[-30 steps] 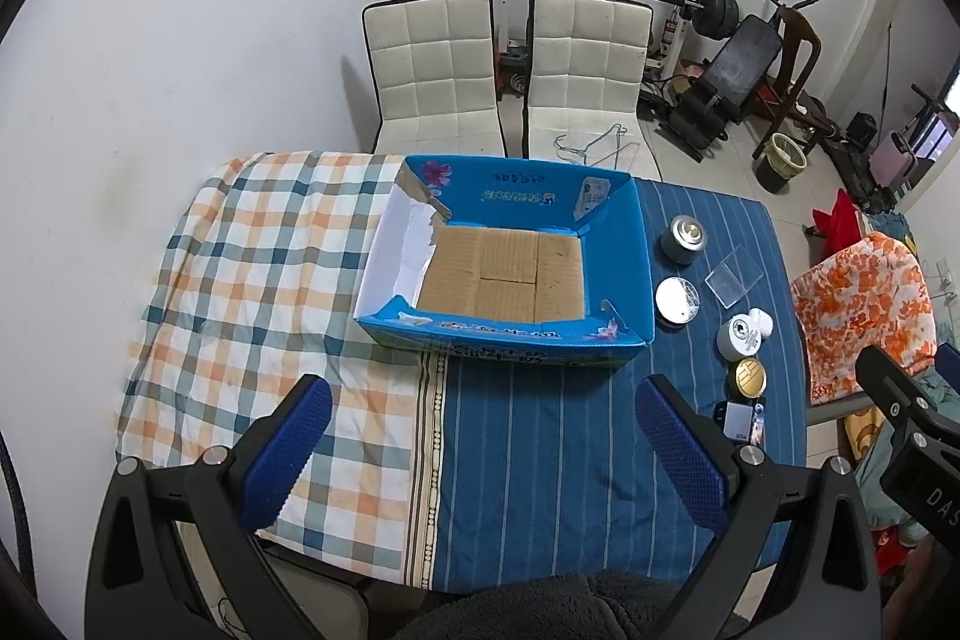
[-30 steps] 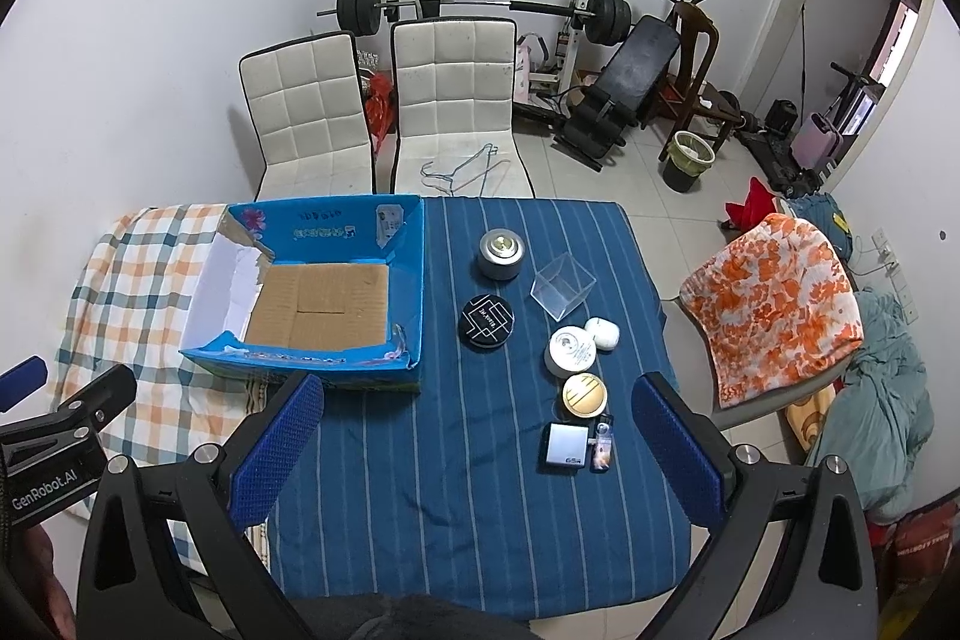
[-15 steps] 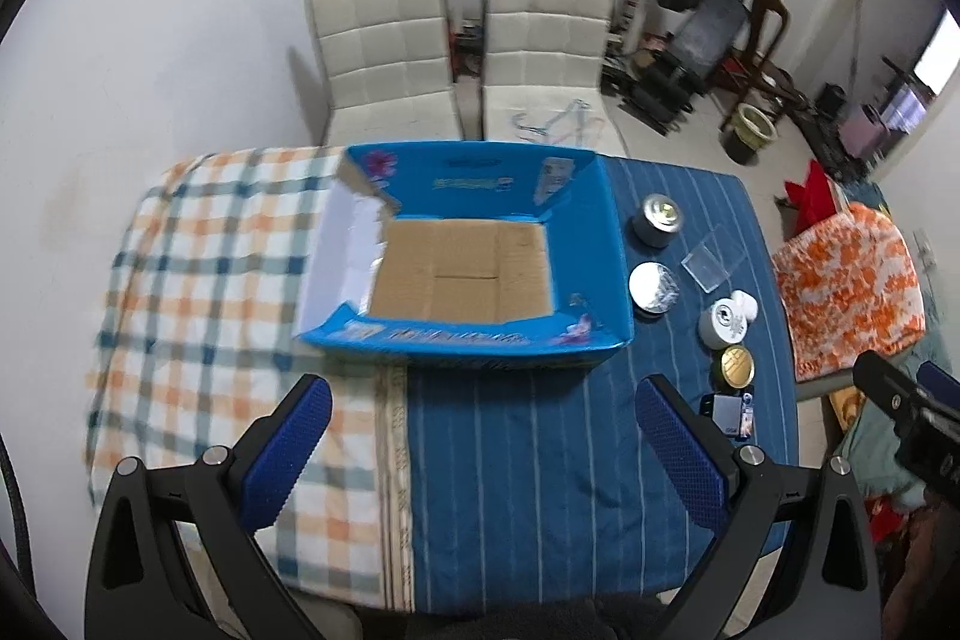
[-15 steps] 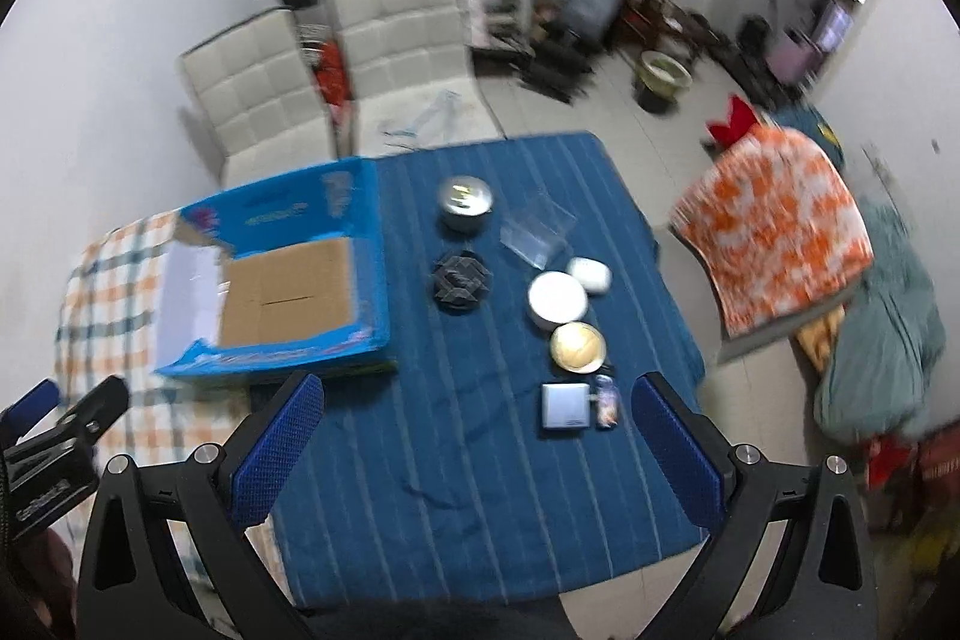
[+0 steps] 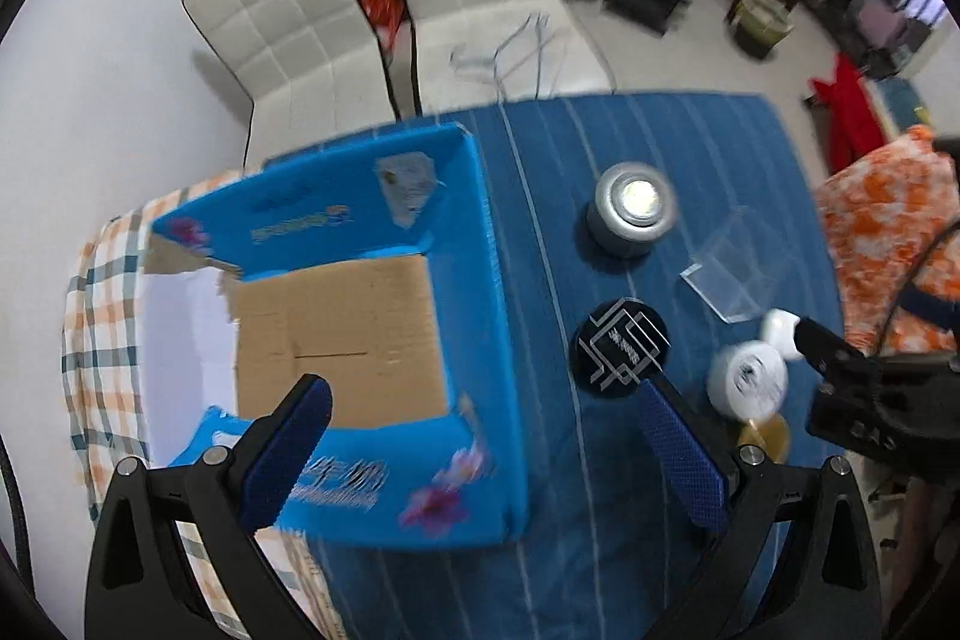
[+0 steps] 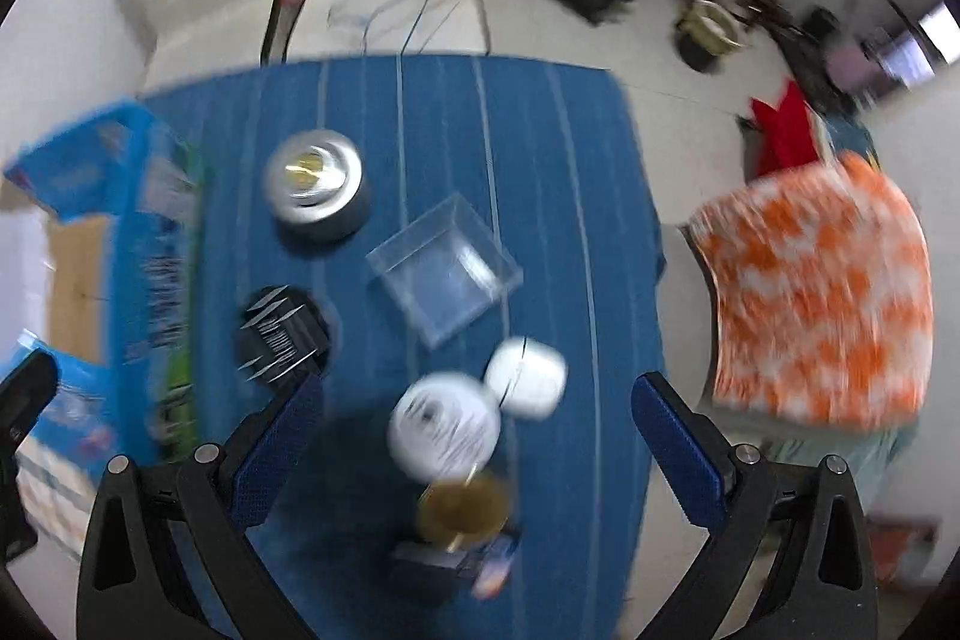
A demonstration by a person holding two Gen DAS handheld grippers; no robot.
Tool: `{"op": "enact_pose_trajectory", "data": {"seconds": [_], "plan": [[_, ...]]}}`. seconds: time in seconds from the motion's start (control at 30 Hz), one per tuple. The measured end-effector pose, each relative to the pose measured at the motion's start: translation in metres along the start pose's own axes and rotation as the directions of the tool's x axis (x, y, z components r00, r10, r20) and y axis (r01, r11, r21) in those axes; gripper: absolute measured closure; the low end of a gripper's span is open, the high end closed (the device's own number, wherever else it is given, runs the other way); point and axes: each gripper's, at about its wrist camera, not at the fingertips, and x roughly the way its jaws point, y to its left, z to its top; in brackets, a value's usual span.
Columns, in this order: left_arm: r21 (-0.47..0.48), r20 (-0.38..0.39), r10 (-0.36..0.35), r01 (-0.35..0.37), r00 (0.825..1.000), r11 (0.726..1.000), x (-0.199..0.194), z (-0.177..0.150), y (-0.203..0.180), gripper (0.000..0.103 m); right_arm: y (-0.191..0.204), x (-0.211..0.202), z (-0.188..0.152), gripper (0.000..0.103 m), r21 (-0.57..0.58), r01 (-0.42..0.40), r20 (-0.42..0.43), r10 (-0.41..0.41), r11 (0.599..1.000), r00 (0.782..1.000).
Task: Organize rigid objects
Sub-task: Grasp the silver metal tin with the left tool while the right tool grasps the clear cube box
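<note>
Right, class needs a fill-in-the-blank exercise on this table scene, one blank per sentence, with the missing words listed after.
1. The blue cardboard box holds ____ objects.
2. The clear plastic box rests on the ____ striped cloth.
3. Both the left claw and the right claw are ____, gripping nothing.
4. The silver tin stands between the clear plastic box and the ____ box.

Missing words: no; blue; open; blue cardboard
</note>
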Motion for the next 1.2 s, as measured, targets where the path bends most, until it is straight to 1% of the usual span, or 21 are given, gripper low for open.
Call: {"op": "enact_pose_trajectory", "data": {"seconds": [0.07,0.13,0.2,0.23,0.27,0.3,0.33,0.4,0.5,0.6,0.67,0.7,0.77,0.9,1.0,1.07,1.1,1.17,1.2], "plan": [[-0.018,-0.043,0.03,-0.03,0.999,0.999,0.024,0.011,-0.012,0.0,0.006,0.041,0.025,0.0,-0.101,-0.012,-0.056,0.007,0.995,0.998],[-0.03,-0.072,0.046,-0.048,0.996,0.998,0.044,0.019,-0.021,0.0,0.011,0.07,0.039,0.0,-0.162,0.001,-0.092,-0.016,0.987,0.996],[-0.033,-0.084,0.068,-0.071,0.994,0.997,0.056,0.023,-0.026,0.0,0.016,0.097,0.048,0.0,-0.2,-0.009,-0.132,-0.018,0.98,0.991],[-0.035,-0.093,0.08,-0.083,0.992,0.996,0.062,0.025,-0.028,0.0,0.017,0.108,0.051,0.002,-0.208,-0.017,-0.151,-0.015,0.978,0.988],[-0.039,-0.102,0.087,-0.091,0.991,0.995,0.067,0.027,-0.029,0.0,0.017,0.116,0.051,0.009,-0.207,-0.04,-0.168,0.005,0.977,0.986],[-0.045,-0.11,0.093,-0.098,0.99,0.994,0.071,0.028,-0.03,0.0,0.017,0.124,0.052,0.014,-0.197,-0.071,-0.187,0.034,0.978,0.982],[-0.056,-0.117,0.097,-0.104,0.988,0.993,0.074,0.03,-0.03,0.0,0.014,0.132,0.051,0.024,-0.163,-0.118,-0.219,0.081,0.98,0.972],[-0.073,-0.121,0.097,-0.106,0.988,0.992,0.076,0.034,-0.031,0.0,0.006,0.134,0.05,0.025,-0.117,-0.144,-0.222,0.116,0.983,0.968],[-0.084,-0.111,0.093,-0.103,0.989,0.991,0.075,0.042,-0.036,0.0,-0.019,0.134,0.053,0.026,-0.038,-0.131,-0.21,0.12,0.991,0.97],[-0.104,-0.102,0.05,-0.061,0.993,0.993,0.077,0.058,-0.046,0.0,-0.054,0.131,0.061,0.027,0.056,-0.104,-0.168,0.112,0.993,0.979],[-0.11,-0.088,0.044,-0.054,0.995,0.992,0.081,0.072,-0.054,0.0,-0.071,0.131,0.067,0.028,0.107,-0.107,-0.171,0.125,0.988,0.977],[-0.107,-0.083,0.028,-0.036,0.996,0.994,0.085,0.08,-0.06,0.0,-0.075,0.135,0.07,0.028,0.13,-0.115,-0.175,0.136,0.985,0.975],[-0.103,-0.119,-0.001,-0.012,0.993,0.995,0.098,0.093,-0.07,0.0,-0.081,0.141,0.074,0.028,0.171,-0.129,-0.183,0.161,0.977,0.97],[-0.067,-0.149,-0.028,0.018,0.988,0.998,0.117,0.112,-0.09,0.0,-0.087,0.156,0.078,0.029,0.213,-0.146,-0.179,0.186,0.966,0.966],[-0.057,-0.204,-0.046,0.035,0.978,0.998,0.145,0.12,-0.102,0.0,-0.08,0.163,0.082,0.03,0.221,-0.143,-0.191,0.187,0.965,0.964],[-0.047,-0.24,-0.044,0.034,0.97,0.998,0.165,0.122,-0.106,0.0,-0.077,0.168,0.086,0.03,0.221,-0.134,-0.2,0.18,0.966,0.963],[-0.043,-0.254,-0.046,0.036,0.966,0.998,0.174,0.123,-0.108,0.003,-0.079,0.172,0.087,0.031,0.22,-0.134,-0.203,0.179,0.966,0.963],[-0.038,-0.28,-0.052,0.042,0.959,0.998,0.19,0.124,-0.112,0.018,-0.076,0.174,0.09,0.031,0.217,-0.127,-0.204,0.173,0.968,0.964],[-0.052,-0.279,-0.078,0.066,0.957,0.996,0.194,0.124,-0.111,0.022,-0.074,0.174,0.091,0.031,0.213,-0.121,-0.203,0.165,0.97,0.965]]}}
